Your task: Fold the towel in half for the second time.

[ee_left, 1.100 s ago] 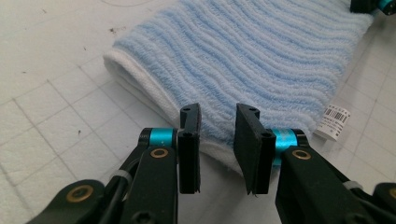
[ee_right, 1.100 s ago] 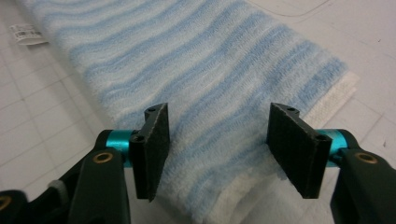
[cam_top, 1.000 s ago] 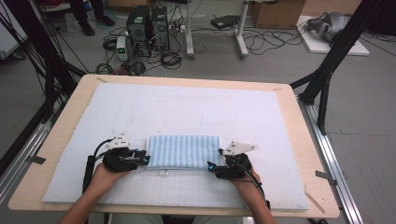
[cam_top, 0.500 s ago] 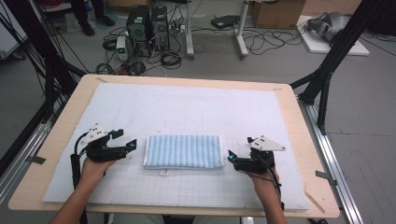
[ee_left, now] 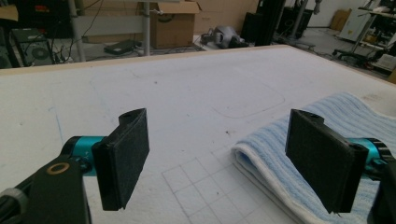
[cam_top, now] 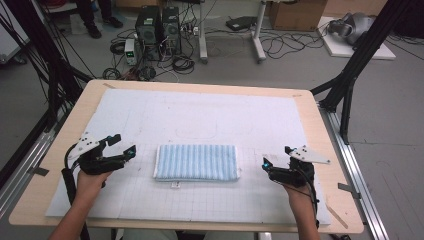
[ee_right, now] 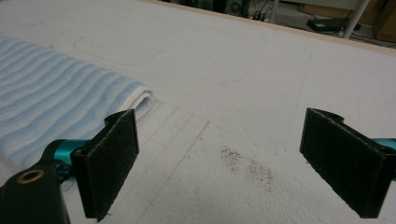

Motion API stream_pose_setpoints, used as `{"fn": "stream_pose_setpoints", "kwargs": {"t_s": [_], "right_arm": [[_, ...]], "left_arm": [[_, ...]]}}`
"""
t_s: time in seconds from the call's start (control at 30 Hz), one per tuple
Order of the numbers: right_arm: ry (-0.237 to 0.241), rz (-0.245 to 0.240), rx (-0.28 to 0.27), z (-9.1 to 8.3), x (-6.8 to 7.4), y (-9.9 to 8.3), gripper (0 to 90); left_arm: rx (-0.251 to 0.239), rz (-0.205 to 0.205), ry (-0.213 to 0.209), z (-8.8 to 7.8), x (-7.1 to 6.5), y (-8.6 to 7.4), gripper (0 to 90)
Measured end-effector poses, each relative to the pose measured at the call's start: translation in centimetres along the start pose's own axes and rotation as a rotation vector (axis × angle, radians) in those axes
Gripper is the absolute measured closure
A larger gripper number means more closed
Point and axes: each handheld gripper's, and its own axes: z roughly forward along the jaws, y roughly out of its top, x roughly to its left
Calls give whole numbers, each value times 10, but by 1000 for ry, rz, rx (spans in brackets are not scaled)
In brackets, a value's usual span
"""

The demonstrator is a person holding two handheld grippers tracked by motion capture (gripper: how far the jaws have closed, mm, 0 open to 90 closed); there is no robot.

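Item under handling: a folded blue-and-white striped towel (cam_top: 196,162), lying flat on the white gridded mat (cam_top: 200,115) that covers the desk (cam_top: 320,125), near its front edge and between the two grippers. Judged light, soft and limp; the terry pile should give good purchase, with no risk of breakage. It will sag and may unfold if lifted at one point. The best hold looks to be the short folded ends at 3 and 9 o'clock, pinching all layers together.

Left gripper (cam_top: 122,150): jaws wide apart and empty, at 9 o'clock of the towel, clear of it. Right gripper (cam_top: 264,164): jaws likewise spread and empty, at 3 o'clock, clear.

Change noted: a second ago both grippers sat at the towel's ends. They have since drawn outward, their jaws having just been opening. The towel lies as it did.
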Motion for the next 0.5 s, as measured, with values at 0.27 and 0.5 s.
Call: {"fn": "stream_pose_setpoints", "kwargs": {"t_s": [0.27, 0.5], "right_arm": [[6, 0, 1, 0, 3, 2, 108], [8, -11, 8, 2, 4, 3, 108]], "left_arm": [[10, -1, -3, -2, 1, -2, 228], [16, -2, -4, -2, 1, -3, 233]]}}
